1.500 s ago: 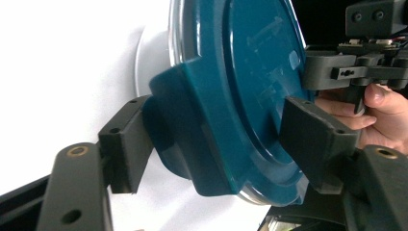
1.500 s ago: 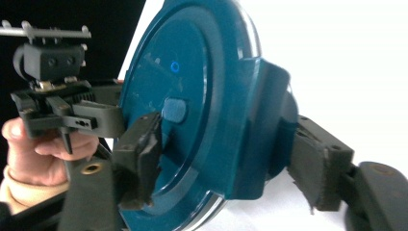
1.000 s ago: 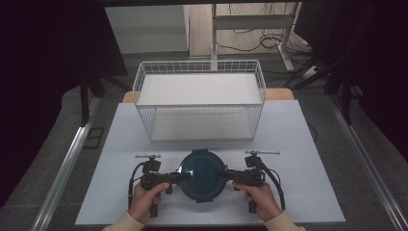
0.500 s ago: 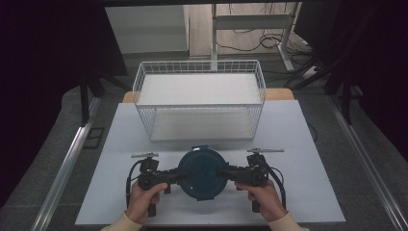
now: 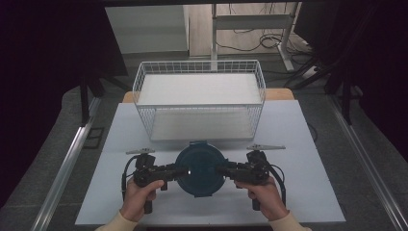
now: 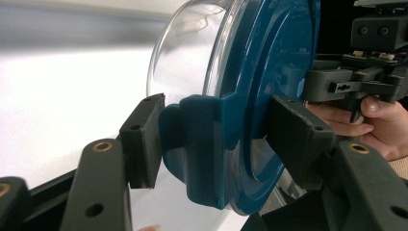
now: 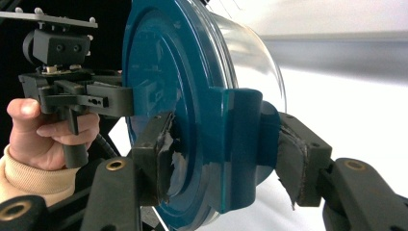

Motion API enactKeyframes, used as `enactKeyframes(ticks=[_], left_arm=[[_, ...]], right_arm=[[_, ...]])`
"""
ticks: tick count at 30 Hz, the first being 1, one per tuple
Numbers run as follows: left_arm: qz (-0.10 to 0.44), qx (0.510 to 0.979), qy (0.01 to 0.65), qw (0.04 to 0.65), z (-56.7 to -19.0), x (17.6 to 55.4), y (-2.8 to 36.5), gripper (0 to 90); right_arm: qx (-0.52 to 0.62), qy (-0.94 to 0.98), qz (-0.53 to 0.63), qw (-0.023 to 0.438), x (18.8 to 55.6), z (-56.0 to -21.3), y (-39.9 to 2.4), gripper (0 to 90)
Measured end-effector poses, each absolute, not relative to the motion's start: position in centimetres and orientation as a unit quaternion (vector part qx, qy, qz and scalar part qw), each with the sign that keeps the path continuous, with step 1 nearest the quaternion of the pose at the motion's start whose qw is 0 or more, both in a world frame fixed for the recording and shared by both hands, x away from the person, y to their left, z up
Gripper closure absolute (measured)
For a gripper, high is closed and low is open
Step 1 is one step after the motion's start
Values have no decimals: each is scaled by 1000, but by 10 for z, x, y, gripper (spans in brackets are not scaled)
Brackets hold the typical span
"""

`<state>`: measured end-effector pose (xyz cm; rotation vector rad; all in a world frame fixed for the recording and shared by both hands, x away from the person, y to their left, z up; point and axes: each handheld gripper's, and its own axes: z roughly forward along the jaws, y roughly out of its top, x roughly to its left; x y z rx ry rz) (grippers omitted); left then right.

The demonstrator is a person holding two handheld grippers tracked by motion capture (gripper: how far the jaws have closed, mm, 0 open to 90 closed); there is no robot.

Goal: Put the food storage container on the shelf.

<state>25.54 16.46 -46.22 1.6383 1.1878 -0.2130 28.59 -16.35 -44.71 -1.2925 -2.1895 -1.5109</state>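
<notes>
The desk (image 5: 120, 130) is a pale grey-white slab, and a white wire basket (image 5: 199, 98) stands at the middle of its far edge. Near the middle of the near edge, a round container with a dark teal lid (image 5: 199, 168) is held between two claws, one on each side. In the gripper views its clear bowl (image 6: 187, 53) sits under the lid, and a teal clip tab folds over the rim on each side.

The left claw (image 5: 179, 171) comes in from the desk's left side in the person's left hand (image 5: 139, 199) and pinches the container at the left clip tab (image 6: 202, 144), one pad on the outer face of the tab, the other on the lid's top. The right claw (image 5: 222, 170), in the right hand (image 5: 264, 197), pinches the right clip tab (image 7: 240, 144) the same way; its pads (image 7: 161, 149) look worn and torn.
</notes>
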Motion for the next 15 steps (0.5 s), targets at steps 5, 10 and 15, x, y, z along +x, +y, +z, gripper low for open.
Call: enactKeyframes(ticks=[5,10,15], left_arm=[[-74,688,493,527,-451,260,165,402],[-64,691,484,533,-435,266,165,401],[-51,693,476,539,-421,271,165,401]], right_arm=[[-433,-733,-517,91,290,-441,-163,435],[-425,-733,-525,79,294,-428,-162,436],[-414,-734,-535,65,300,-412,-162,436]])
